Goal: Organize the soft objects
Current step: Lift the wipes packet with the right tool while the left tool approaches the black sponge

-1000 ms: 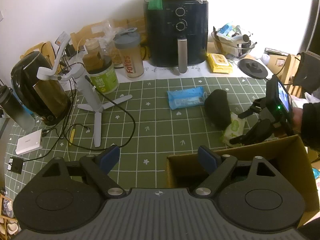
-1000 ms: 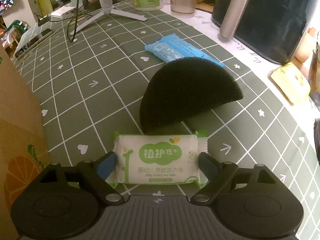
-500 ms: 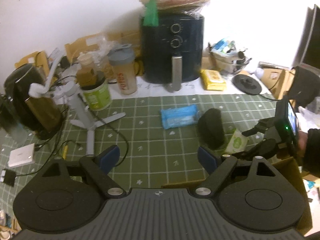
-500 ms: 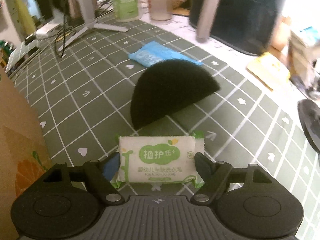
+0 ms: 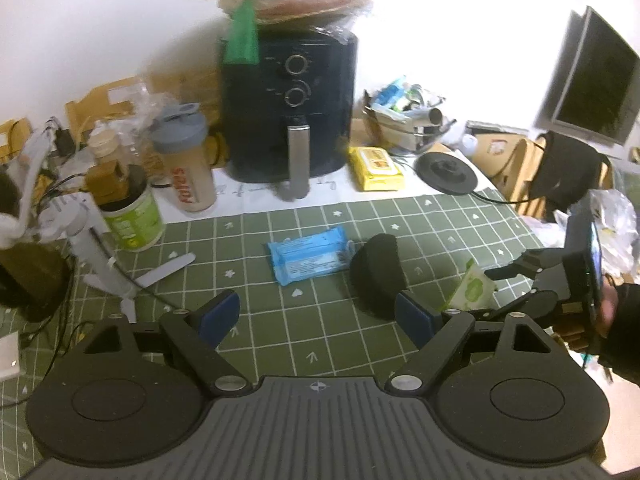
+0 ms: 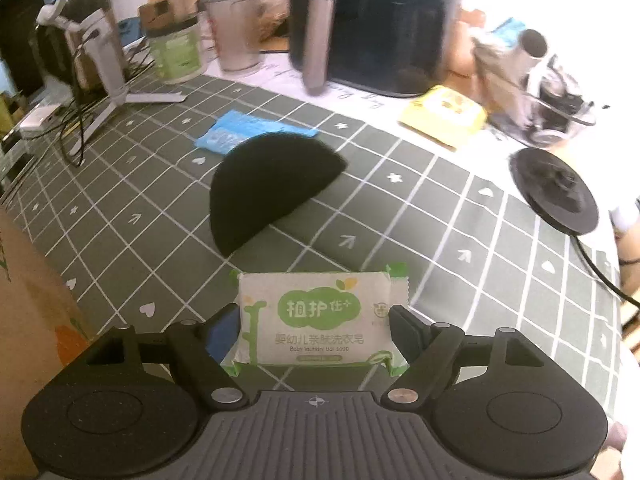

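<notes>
My right gripper (image 6: 316, 328) is shut on a white and green baby soap pack (image 6: 316, 316), gripped by its two short ends and lifted slightly off the green grid mat (image 6: 460, 216). In the left wrist view the same pack (image 5: 472, 290) hangs tilted in the right gripper (image 5: 476, 296) at the right, beside a sleeved hand. A black half-round sponge (image 6: 272, 184) lies just beyond the pack, and a blue wipes pack (image 6: 240, 132) lies behind it. My left gripper (image 5: 316, 314) hovers open over the mat with nothing between its fingers; the sponge (image 5: 378, 268) and wipes pack (image 5: 310, 254) are ahead of it.
A cardboard box (image 6: 28, 300) stands at the left edge of the right wrist view. At the back are an air fryer (image 5: 288, 108), a shaker bottle (image 5: 186, 164), a green tub (image 5: 132, 216) and a yellow pack (image 5: 376, 164). A white tripod (image 5: 100, 256) with cables stands left; a black round base (image 5: 446, 170) lies right.
The right jaws closed onto the soap pack and raised it off the mat while rolling. The left gripper moved and tilted up, so the box has dropped out of its view.
</notes>
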### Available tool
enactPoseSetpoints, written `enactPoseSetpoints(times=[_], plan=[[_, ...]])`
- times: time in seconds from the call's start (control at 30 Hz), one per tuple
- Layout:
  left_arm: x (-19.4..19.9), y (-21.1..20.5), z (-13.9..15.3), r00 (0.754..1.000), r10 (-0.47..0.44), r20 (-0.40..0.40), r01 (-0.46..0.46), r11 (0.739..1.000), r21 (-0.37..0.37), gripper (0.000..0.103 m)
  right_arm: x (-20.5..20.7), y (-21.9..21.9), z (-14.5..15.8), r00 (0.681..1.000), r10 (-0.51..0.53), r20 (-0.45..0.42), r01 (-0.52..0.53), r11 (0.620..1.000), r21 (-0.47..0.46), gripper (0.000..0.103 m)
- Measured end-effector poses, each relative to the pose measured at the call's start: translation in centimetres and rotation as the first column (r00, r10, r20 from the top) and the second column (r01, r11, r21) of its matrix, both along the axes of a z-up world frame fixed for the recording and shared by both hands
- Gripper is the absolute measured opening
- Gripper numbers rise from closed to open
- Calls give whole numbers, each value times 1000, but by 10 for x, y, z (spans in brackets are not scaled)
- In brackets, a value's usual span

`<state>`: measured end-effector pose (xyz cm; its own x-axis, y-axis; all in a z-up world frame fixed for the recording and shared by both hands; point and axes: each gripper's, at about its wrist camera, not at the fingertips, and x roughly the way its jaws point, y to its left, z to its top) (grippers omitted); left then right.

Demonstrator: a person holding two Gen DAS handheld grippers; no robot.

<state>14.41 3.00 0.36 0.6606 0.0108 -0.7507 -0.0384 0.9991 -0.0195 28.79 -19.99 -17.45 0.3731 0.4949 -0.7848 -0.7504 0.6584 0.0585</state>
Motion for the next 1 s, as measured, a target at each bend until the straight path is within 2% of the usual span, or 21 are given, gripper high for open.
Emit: enactPoseSetpoints(times=[0.2,0.57,0.83,1.0], plan=[[19,-3,-1,997,-70,-15,70,997,15,86,-9,-15,13,997,-77,21,77,997,10,81],[67,-22,-21,983,-150,-107,156,986,56,86,-23,-44,36,972,-237,13,235,969,79,81],[105,-32,-48,962,-185,-200,186,982,-15,85,-39,-64,46,953,-301,6,299,947,116,81],[129,-36,-68,947,-175,-269,169,985,-47,85,-48,-79,50,940,-342,2,338,931,135,81]])
